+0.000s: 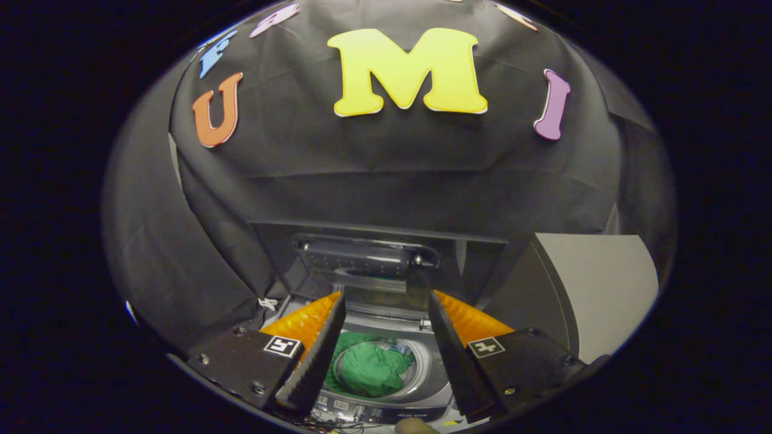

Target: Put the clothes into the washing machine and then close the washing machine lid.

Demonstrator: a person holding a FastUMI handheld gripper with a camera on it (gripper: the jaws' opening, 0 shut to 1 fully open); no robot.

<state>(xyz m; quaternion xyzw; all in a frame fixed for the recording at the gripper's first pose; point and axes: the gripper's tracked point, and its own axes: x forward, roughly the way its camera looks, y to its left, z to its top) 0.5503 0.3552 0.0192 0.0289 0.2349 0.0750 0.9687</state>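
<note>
Green clothes (372, 369) lie bunched inside the washing machine (422, 367) drum, seen between the fingers: soft, light. The lid (368, 256) stands raised at the far side, probably rigid; take its near edge. Gripper (386, 313) open, holding nothing.

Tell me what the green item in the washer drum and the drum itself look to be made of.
Green garment: soft matte cloth, judging by its crumpled folds. Drum: apparently shiny metal, as its rim gleams. The open gripper hovers above, fingers apart, holding nothing.
</note>
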